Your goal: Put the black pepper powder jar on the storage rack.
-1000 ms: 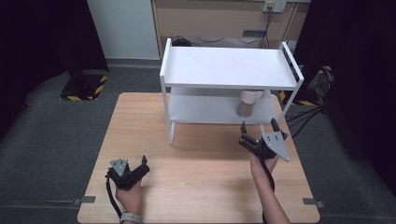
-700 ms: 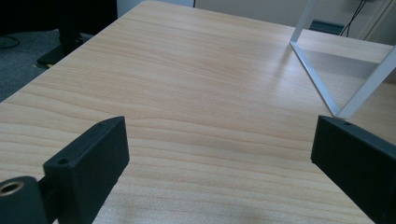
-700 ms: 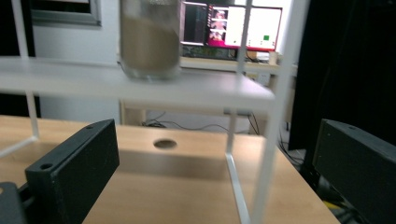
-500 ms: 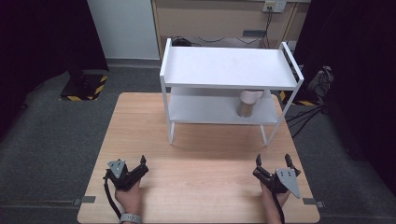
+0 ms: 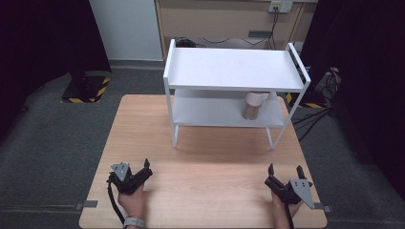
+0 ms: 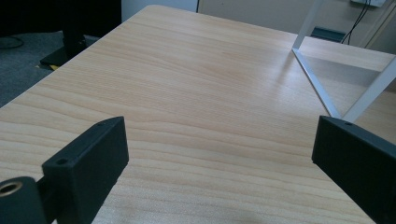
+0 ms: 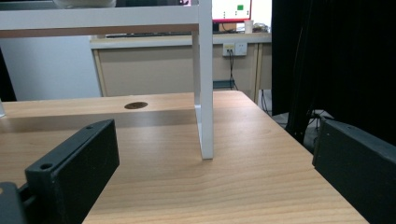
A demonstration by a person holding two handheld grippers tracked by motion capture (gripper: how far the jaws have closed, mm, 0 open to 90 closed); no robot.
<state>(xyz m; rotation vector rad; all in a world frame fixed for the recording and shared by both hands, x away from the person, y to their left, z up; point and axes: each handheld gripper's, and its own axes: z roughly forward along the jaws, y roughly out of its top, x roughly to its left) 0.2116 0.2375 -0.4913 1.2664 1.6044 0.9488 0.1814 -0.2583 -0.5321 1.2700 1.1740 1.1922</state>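
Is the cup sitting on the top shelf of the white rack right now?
No. In the high view the cup stands on the lower shelf of the white rack, under its bare top shelf.

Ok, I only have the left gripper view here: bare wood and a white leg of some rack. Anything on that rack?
Observer: Yes. In the high view a cup stands on the lower shelf of the white rack, toward its right side.
Operator: And the top shelf?
Observer: Its surface looks bare from above.
Operator: Where is the other gripper?
Observer: The right gripper sits low at the table's near right corner, jaws open, holding nothing.
Operator: Is mine open too?
Observer: Yes, the left gripper is open at the near left edge.
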